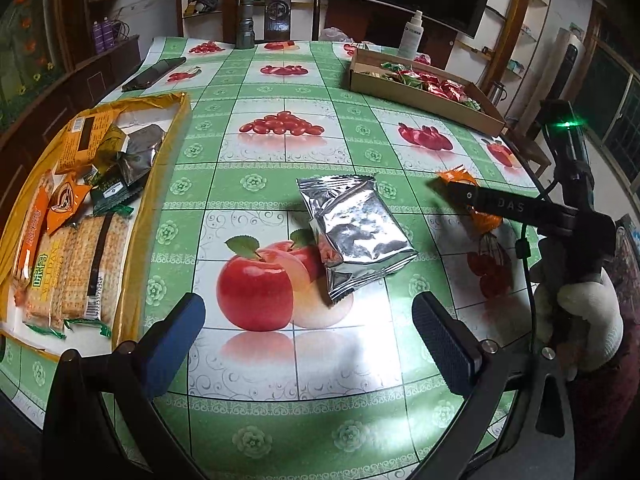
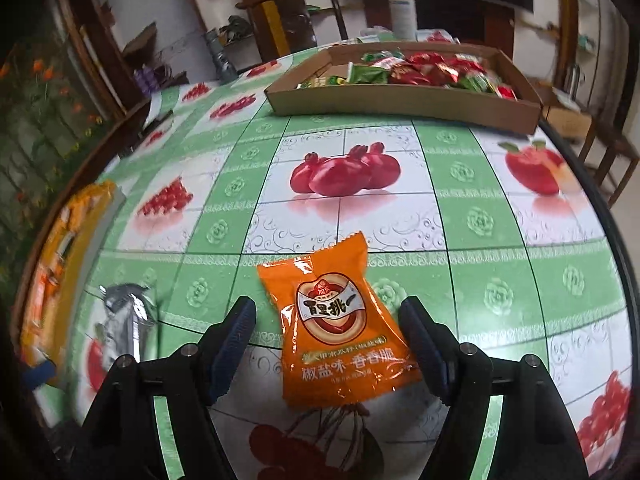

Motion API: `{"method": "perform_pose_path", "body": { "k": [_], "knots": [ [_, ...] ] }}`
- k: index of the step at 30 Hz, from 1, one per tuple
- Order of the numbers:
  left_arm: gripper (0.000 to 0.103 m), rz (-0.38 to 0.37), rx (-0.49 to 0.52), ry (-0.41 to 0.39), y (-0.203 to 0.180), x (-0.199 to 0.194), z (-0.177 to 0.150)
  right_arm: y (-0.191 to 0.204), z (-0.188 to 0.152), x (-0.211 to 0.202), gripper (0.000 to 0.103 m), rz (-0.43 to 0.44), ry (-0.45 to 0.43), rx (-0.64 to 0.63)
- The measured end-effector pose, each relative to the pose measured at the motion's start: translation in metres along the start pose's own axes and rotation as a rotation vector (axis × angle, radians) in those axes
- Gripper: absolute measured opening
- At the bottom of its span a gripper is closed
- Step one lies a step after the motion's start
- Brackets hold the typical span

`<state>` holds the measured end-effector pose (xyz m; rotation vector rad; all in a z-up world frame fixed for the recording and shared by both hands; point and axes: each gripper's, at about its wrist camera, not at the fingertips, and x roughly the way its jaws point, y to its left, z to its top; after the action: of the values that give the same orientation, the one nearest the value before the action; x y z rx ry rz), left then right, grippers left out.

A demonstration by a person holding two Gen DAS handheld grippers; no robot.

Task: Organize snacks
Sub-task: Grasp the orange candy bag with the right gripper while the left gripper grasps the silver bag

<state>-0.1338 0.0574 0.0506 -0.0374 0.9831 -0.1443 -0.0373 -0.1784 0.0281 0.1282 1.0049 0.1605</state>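
Observation:
An orange snack packet (image 2: 340, 336) lies flat on the fruit-print tablecloth, between the fingers of my right gripper (image 2: 328, 312). The jaws stand open around it, with a clear gap on the left side and the right pad close to the packet's edge. In the left wrist view the same orange packet (image 1: 466, 180) shows under a right gripper finger (image 1: 492, 202). Two silver foil packets (image 1: 360, 232) lie overlapped just beyond my left gripper (image 1: 308, 308), which is open and holds nothing. The silver foil packets (image 2: 124, 312) also appear blurred at the left of the right wrist view.
A yellow tray (image 1: 178, 136) at the left holds cracker packs and small packets. A cardboard tray (image 2: 400, 100) at the far right holds red and green sweets. A flashlight (image 1: 245, 20), a spray bottle (image 1: 412, 34) and a dark flat object (image 1: 154, 74) stand at the far edge. A gloved hand (image 1: 580, 312) grips the right tool.

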Motion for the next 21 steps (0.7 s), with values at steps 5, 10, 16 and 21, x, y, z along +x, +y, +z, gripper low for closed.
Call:
{"method": "perform_pose_path", "body": {
  "k": [5,10,16,21],
  "knots": [
    [0.103,0.018,0.015,0.003,-0.002,0.005,0.001,0.011,-0.006,0.004,0.061,-0.089,-0.037,-0.085],
    [0.103,0.019,0.008,0.018,-0.002,0.012,0.002,0.004,-0.006,0.000,0.052,-0.060,-0.063,-0.050],
    [0.103,0.017,0.013,0.033,-0.006,0.018,0.003,-0.003,-0.006,-0.003,0.051,-0.022,-0.075,-0.015],
    [0.103,0.018,0.010,0.044,-0.006,0.022,0.003,-0.005,-0.007,-0.004,0.051,-0.008,-0.078,-0.003]
  ]
}}
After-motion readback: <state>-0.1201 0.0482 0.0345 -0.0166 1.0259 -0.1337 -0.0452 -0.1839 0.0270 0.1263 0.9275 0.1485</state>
